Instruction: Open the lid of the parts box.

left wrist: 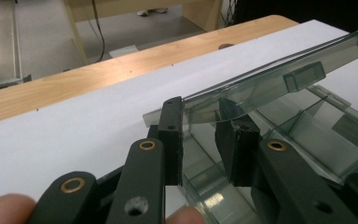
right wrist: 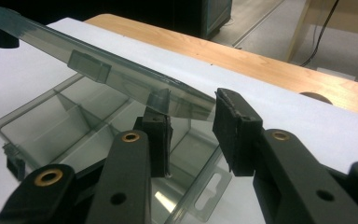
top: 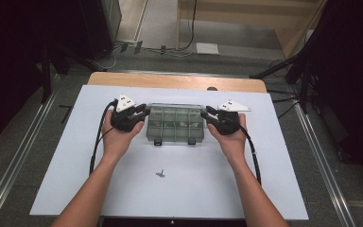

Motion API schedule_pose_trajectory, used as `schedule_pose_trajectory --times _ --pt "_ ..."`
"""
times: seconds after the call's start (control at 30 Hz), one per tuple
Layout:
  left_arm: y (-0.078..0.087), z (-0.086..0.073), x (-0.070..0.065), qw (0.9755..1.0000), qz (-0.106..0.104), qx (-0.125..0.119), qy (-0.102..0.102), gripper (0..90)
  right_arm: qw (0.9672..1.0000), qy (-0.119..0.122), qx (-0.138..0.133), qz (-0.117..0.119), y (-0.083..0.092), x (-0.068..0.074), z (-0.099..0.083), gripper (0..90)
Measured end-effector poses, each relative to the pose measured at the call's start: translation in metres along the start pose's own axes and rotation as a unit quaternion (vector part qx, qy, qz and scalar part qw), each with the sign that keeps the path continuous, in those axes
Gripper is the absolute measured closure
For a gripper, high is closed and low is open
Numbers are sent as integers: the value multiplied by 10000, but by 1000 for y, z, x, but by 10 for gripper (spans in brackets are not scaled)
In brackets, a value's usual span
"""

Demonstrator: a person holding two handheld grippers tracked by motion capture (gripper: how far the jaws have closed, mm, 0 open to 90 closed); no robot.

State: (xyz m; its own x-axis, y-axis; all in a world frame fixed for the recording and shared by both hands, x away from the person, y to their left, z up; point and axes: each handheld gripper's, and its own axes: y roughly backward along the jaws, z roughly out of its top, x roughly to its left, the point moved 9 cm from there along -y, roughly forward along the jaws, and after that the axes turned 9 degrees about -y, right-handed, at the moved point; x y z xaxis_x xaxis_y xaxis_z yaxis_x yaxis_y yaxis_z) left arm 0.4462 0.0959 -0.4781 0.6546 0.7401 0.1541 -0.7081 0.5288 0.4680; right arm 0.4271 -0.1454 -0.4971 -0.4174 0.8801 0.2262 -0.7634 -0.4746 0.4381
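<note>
A clear grey plastic compartment box lies on the white board, between my two grippers. Its lid is tilted up off the base. My left gripper is at the box's left end. Its jaws straddle the lid's end rim, one outside and one under the lid, with a gap between the pads. My right gripper mirrors this at the right end. Here the lid rests on the inner jaw, and its corner sits between the fingertips of that gripper. The compartments look empty.
A small metal part lies on the white board in front of the box. The board covers a wooden table whose far edge shows behind it. Rails and dark stands flank the table.
</note>
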Motion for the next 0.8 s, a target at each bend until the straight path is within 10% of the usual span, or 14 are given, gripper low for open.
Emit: schedule_pose_trajectory --times 0.8 --pt "-16 20 18 9996 203 52 173 806 9993 -231 7 -302 -13 -15 22 839"
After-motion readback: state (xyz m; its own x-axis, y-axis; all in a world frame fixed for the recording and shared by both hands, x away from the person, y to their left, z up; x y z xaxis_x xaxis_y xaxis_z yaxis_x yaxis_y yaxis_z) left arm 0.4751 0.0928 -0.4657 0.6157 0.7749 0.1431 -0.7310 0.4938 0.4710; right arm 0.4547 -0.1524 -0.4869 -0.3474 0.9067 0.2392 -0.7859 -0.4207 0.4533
